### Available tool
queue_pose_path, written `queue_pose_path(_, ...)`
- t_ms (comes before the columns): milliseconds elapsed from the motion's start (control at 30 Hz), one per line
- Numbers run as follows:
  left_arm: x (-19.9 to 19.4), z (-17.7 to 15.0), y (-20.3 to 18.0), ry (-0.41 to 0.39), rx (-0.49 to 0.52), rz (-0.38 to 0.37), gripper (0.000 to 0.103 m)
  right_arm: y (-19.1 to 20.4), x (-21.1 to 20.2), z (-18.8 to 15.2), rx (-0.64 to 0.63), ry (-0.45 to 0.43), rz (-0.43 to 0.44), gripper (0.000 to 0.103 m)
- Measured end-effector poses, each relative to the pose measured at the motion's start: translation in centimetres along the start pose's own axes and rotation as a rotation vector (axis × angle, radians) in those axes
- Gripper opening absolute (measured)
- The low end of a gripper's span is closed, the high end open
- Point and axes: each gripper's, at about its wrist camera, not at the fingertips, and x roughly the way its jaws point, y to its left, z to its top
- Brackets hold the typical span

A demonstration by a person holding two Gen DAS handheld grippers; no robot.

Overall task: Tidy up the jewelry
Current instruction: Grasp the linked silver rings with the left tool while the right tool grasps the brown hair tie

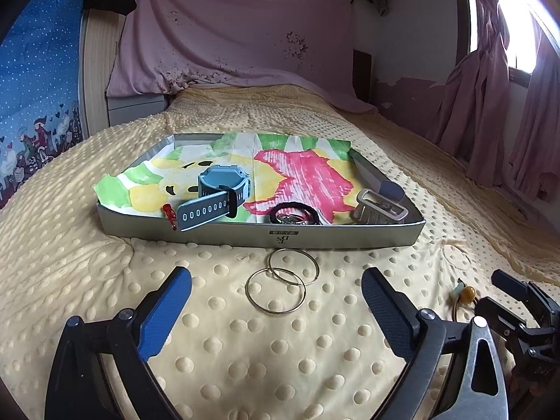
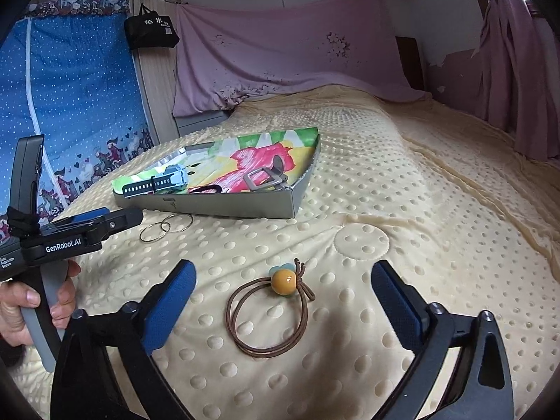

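A shallow grey tray (image 1: 350, 236) lined with a coloured drawing sits on the bed; it also shows in the right wrist view (image 2: 245, 206). In it lie a blue watch (image 1: 217, 192), a black hair tie (image 1: 297, 211), a small red piece (image 1: 169, 213) and a silver clasp (image 1: 381, 206). Two gold hoops (image 1: 283, 280) lie on the blanket in front of the tray, between the fingers of my open left gripper (image 1: 276, 301). My open right gripper (image 2: 283, 301) straddles a brown hair tie with a yellow bead (image 2: 269, 311). Both are empty.
The yellow dotted blanket (image 2: 402, 210) covers the bed. The left gripper's body and the hand holding it (image 2: 42, 266) are at the left of the right wrist view. Pink cloth and curtains hang behind and to the right. A blue printed cloth hangs left.
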Motion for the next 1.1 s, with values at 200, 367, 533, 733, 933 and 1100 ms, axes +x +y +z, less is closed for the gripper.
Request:
queue_pose_path(200,1.8,-0.2,-0.1,0.050,0.005,-0.018,0.080,0.4,1.5,-0.3,-0.014,0.043,0.024,0.063)
queue_pose_path(367,3.5,-0.5,0.0,0.113,-0.008,-0.021,0.076,0.5,2.3,-0.6,-0.017,0.066,0.040,0.059)
queue_pose_path(533,4.1,-0.8,0.3,0.140,-0.017,-0.024,0.067,0.4,3.0,-1.1,-0.004,0.093,0.058,0.053)
queue_pose_path(733,4.5,-1.0,0.3,0.157,-0.017,-0.021,0.043,0.3,3.2,-1.5,0.008,0.106,0.071,0.042)
queue_pose_path(933,4.0,-1.0,-0.2,0.151,0.010,-0.041,0.043,0.6,3.1,-1.7,0.000,0.111,0.076,0.024)
queue_pose_path(1100,2.7,-1.3,-0.9,0.132,0.036,-0.090,0.042,1.0,2.8,-1.7,-0.012,0.100,0.080,0.011)
